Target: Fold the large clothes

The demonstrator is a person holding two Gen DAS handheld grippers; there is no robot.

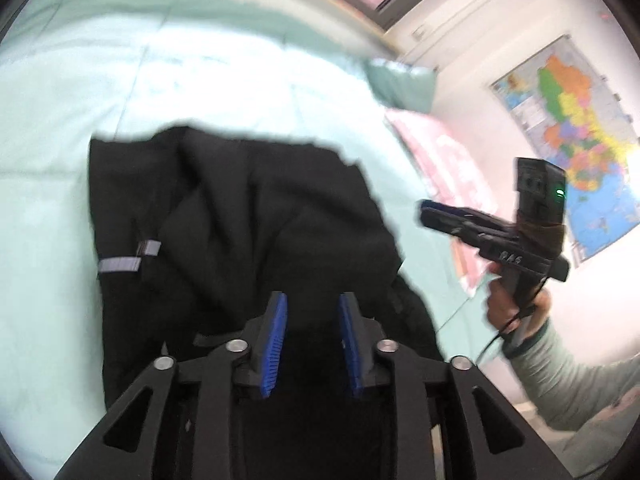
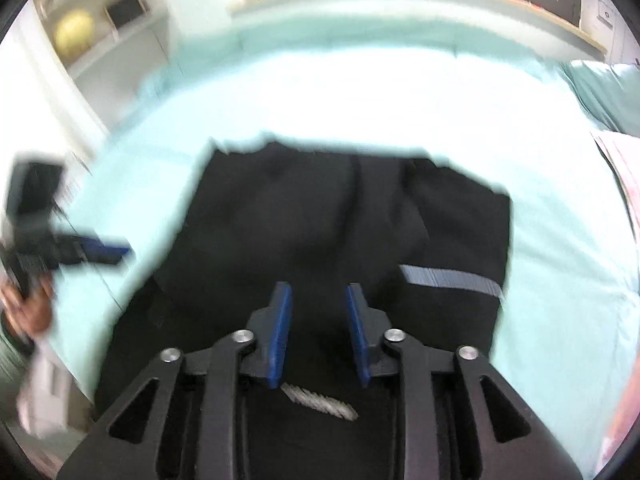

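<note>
A black garment with grey reflective stripes lies rumpled and partly folded on the pale green bed sheet. My left gripper hovers over its near part, jaws open, with only cloth showing behind the gap between the blue pads. In the right wrist view the same garment shows a grey stripe at its right side. My right gripper also stands open above the near cloth, nothing pinched. Each gripper appears in the other's view, off the garment's side: right gripper, left gripper.
A green pillow and a pink one lie at the bed's right end under a wall map. A shelf with a yellow ball stands left of the bed. A person's hand holds the right gripper.
</note>
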